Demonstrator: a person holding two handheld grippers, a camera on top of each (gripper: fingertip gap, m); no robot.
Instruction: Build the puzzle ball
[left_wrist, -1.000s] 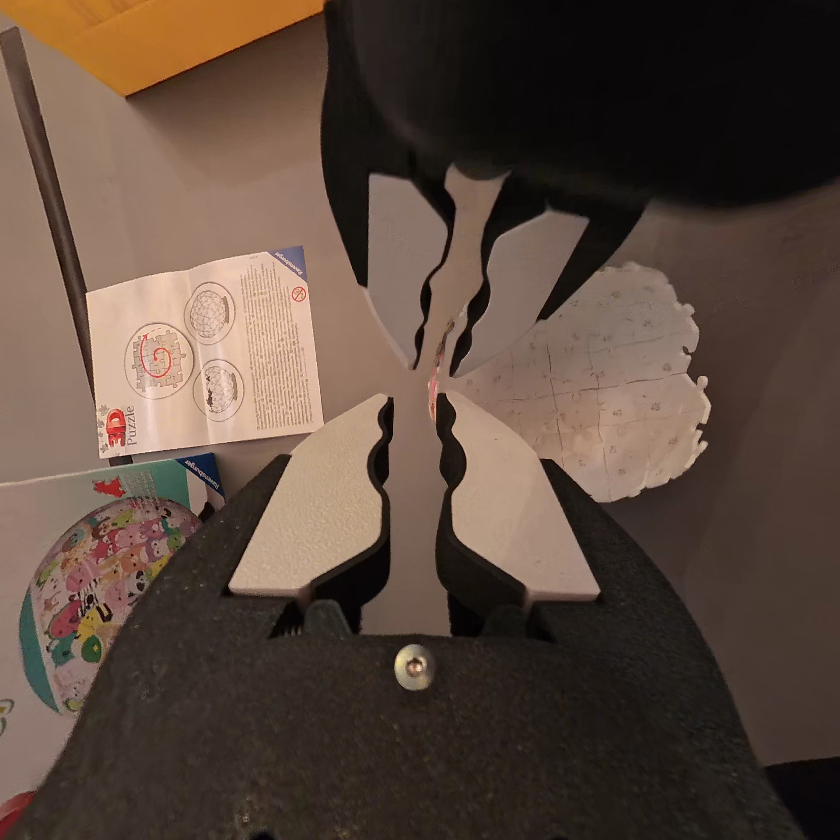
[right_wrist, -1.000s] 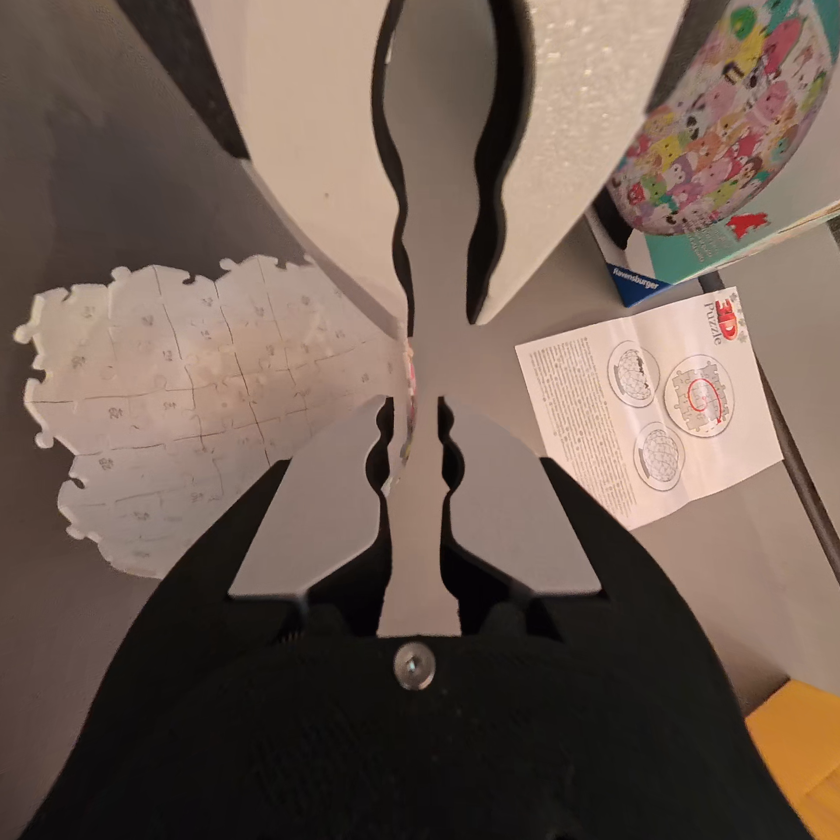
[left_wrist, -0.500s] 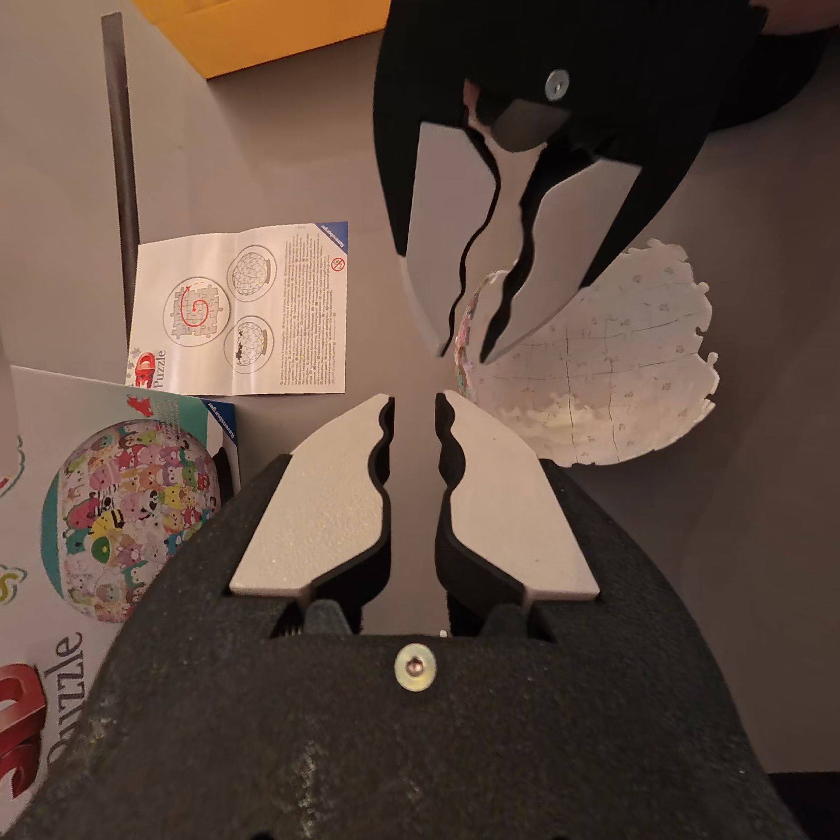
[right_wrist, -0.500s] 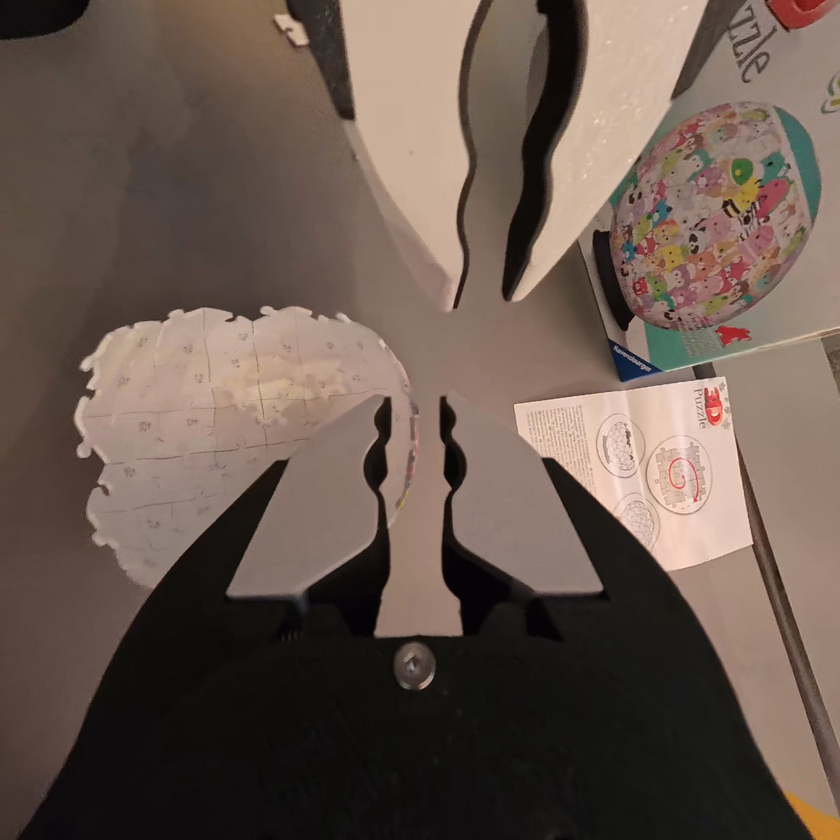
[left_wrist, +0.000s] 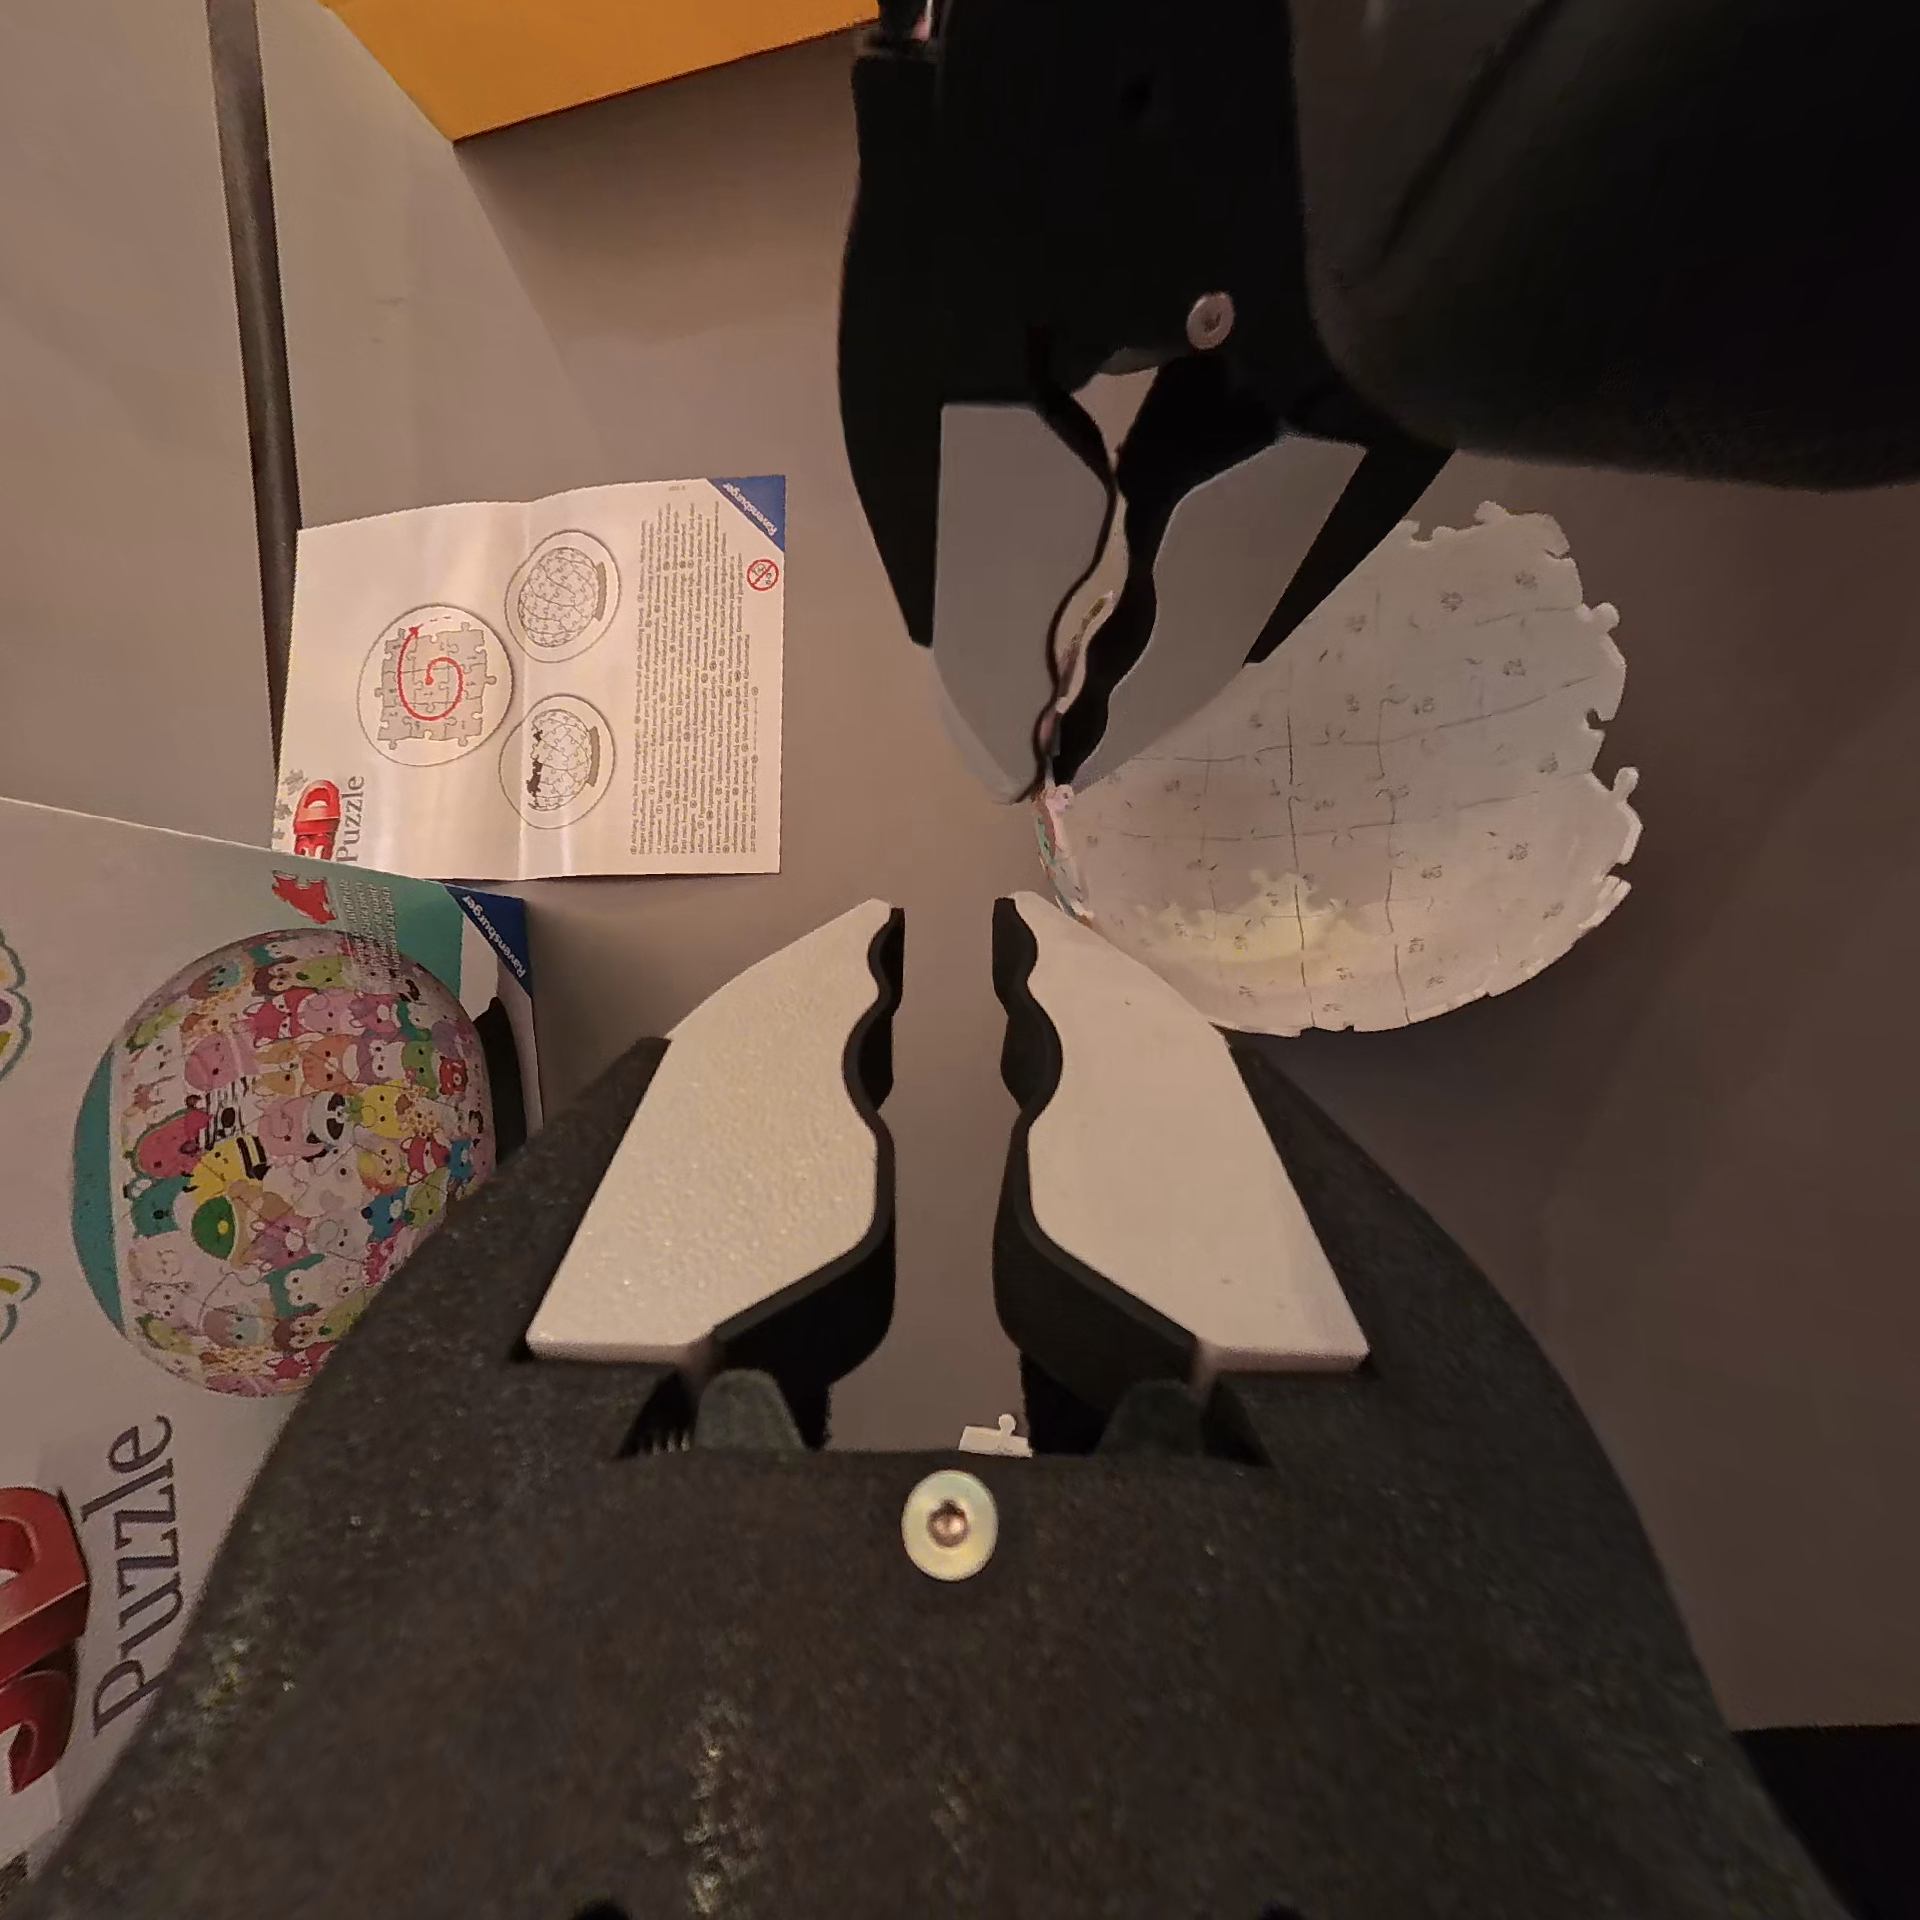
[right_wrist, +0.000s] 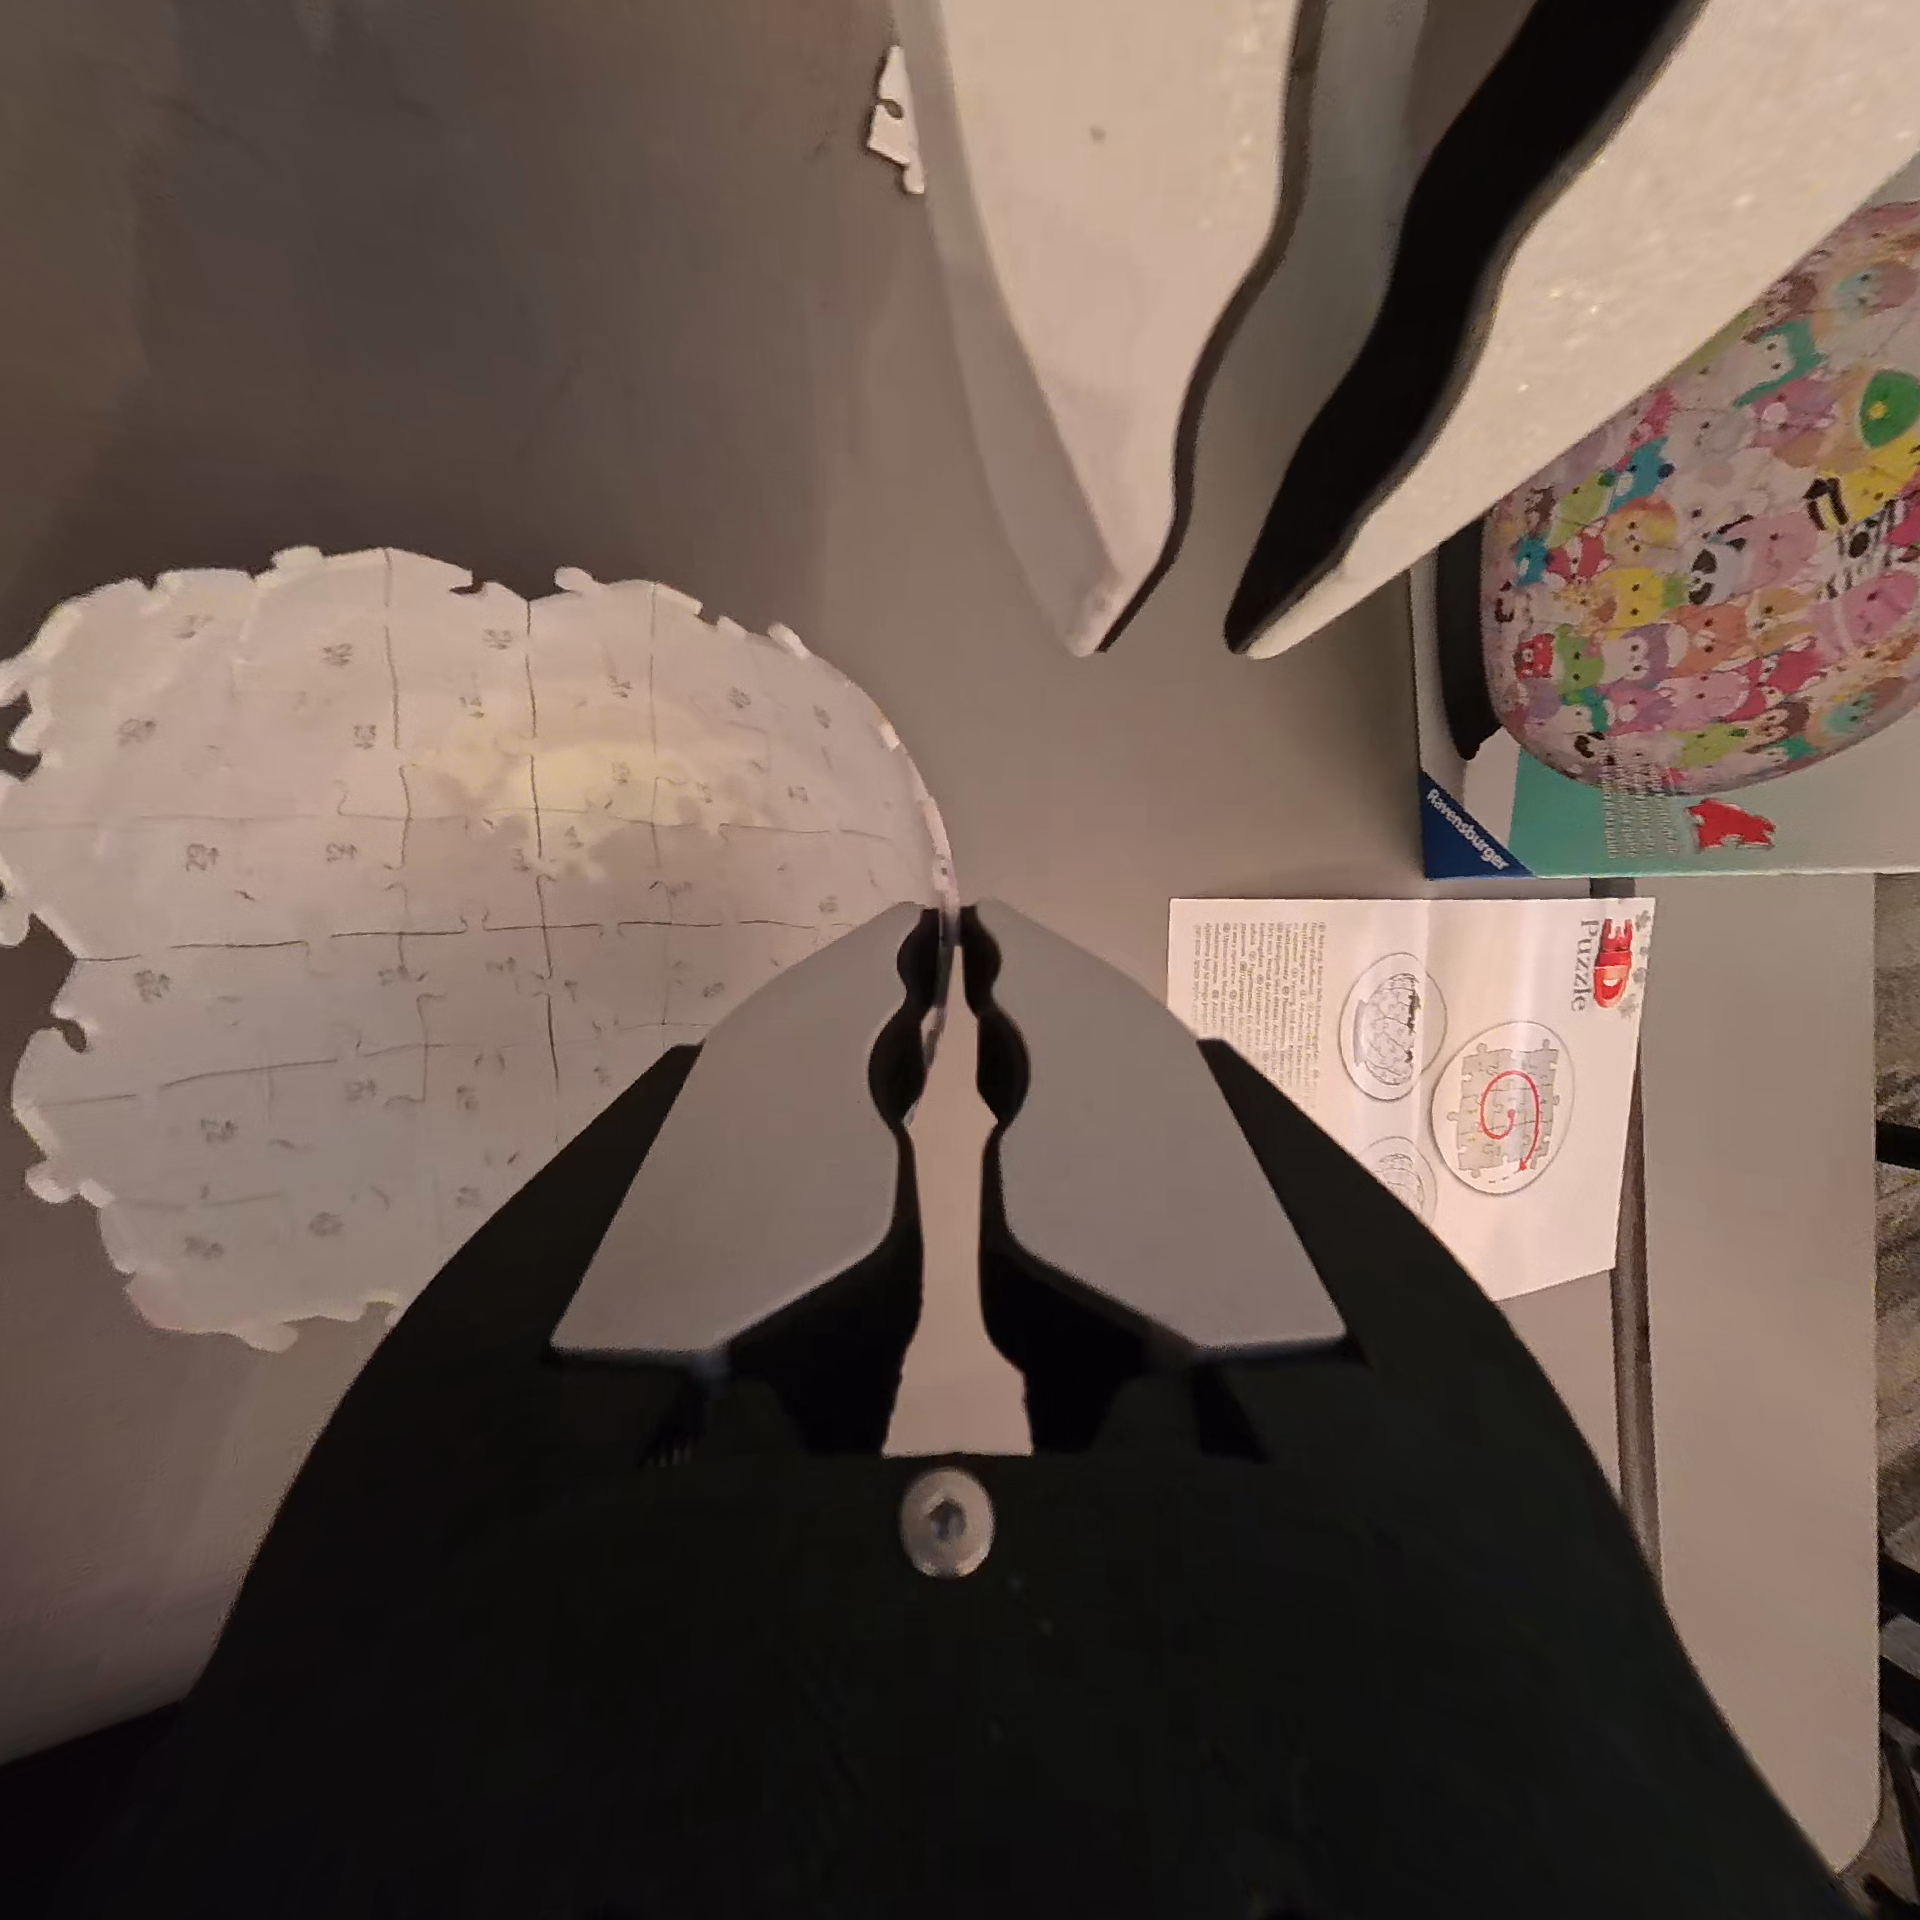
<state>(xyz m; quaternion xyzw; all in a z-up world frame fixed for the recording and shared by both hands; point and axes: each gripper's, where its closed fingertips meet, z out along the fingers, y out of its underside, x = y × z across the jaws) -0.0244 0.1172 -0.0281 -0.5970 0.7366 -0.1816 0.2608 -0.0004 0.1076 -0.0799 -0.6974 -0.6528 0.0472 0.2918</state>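
right hand-held gripper (right_wrist: 945, 920) pinches the rim of the half-built puzzle shell (right_wrist: 416, 914), inside up over the grey surface (left_wrist: 1558, 1351) | left hand-held gripper (left_wrist: 948, 914) spread, holding nothing | hold the rim steady; fetch the loose piece (right_wrist: 902, 130) with your left

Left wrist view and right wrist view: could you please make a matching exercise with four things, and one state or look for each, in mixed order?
Things:
1. left tool
2. right tool
3. leaflet
4. puzzle box

States:
A. shows a picture of a colourful ball
B. open, holding nothing
C. lies flat and unfolded
D. shut on the rim of the half-built ball

Pairs: 1-B, 2-D, 3-C, 4-A
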